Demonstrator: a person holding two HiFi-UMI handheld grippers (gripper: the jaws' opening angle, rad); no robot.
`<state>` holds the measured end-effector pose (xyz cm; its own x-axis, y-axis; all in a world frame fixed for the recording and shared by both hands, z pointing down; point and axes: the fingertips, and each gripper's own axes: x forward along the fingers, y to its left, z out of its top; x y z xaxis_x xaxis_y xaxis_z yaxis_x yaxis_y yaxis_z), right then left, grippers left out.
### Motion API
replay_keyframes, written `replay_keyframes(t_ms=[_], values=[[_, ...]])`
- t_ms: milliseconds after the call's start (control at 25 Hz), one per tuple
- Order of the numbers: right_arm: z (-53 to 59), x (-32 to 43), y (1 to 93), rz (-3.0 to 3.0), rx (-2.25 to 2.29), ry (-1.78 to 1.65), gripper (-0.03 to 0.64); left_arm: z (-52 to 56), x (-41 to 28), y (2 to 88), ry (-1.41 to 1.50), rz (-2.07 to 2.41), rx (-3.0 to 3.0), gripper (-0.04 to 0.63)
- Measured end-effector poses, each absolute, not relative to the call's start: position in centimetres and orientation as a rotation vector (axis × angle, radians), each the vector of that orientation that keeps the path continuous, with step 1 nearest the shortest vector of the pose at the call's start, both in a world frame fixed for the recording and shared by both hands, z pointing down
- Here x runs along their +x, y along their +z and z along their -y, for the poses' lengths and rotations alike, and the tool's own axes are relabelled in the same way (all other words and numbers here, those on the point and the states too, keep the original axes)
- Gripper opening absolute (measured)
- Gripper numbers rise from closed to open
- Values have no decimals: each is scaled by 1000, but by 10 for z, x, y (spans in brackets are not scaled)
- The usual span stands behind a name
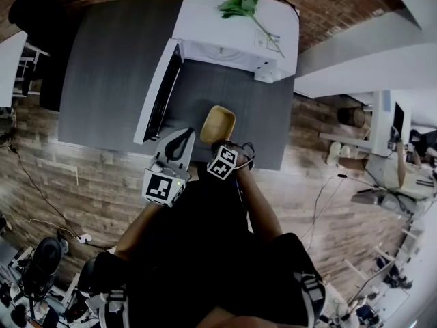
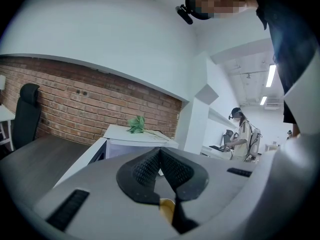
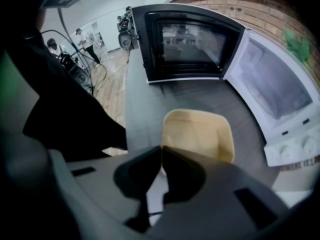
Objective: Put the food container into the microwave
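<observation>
right hand-held gripper (image 1: 220, 143) in the head view is at the near end of the food container (image 1: 218, 124), which is over the dark counter (image 1: 102, 67) just in front of the open microwave (image 1: 235, 22). its long side looks to point at the opening, and the left hand-held gripper (image 1: 182, 137) is just beside it on the left. in the left gripper view those jaws are pressed together on nothing. in the right gripper view the jaws pinch the container's near edge, with the microwave's opening just beyond it.

Red brick wall (image 1: 334, 5) runs along the top edge. Wood-plank floor (image 1: 75, 183) fills the lower left, a grey counter (image 1: 109, 67) the upper left, and white desks (image 1: 382, 166) stand at right.
</observation>
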<state>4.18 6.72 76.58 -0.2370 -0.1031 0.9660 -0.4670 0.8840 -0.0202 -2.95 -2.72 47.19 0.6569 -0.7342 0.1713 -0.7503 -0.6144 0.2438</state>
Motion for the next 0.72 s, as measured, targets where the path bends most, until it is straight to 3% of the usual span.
replay_keyframes(t_ms=[720], values=[[-35, 90, 727, 1877, 428, 246, 35, 31, 23, 459, 53, 1277, 2609, 35]])
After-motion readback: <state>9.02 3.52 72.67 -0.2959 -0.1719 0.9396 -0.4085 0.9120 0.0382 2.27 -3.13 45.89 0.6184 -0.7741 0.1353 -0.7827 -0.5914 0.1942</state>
